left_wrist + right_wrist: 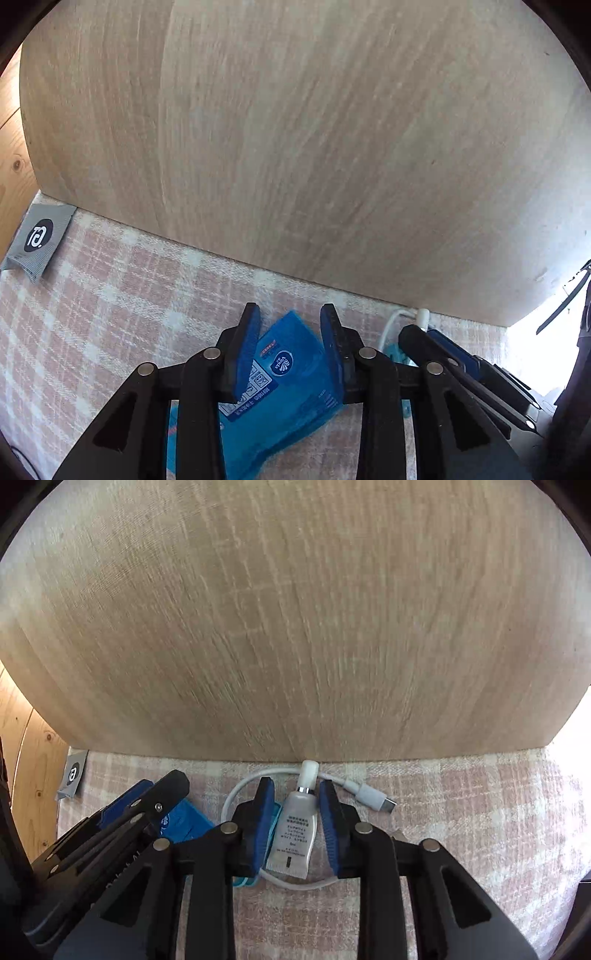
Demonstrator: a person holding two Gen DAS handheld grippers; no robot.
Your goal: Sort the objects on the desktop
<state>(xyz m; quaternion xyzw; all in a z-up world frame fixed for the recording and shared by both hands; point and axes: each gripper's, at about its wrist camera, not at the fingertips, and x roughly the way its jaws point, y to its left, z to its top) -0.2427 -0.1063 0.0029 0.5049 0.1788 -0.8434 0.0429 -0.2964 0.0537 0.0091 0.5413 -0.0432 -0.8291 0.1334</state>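
Note:
A blue tissue pack (291,373) lies tilted on the pink plaid cloth (110,295), and my left gripper (290,309) is shut on it, both blue pads touching its sides. A small white tube (295,834) with a white cap lies across a coiled white USB cable (369,794). My right gripper (296,782) straddles the tube. Its left pad meets the tube's lower corner, while a thin gap shows at the right pad. The two grippers stand side by side, the left gripper's fingers (147,805) showing in the right wrist view.
A pale wooden panel (295,147) rises right behind the objects. A grey sachet (38,236) leans at the cloth's far left corner. Something teal (275,814) lies under the cable by the right gripper's left pad. A pine wall (33,768) borders the left.

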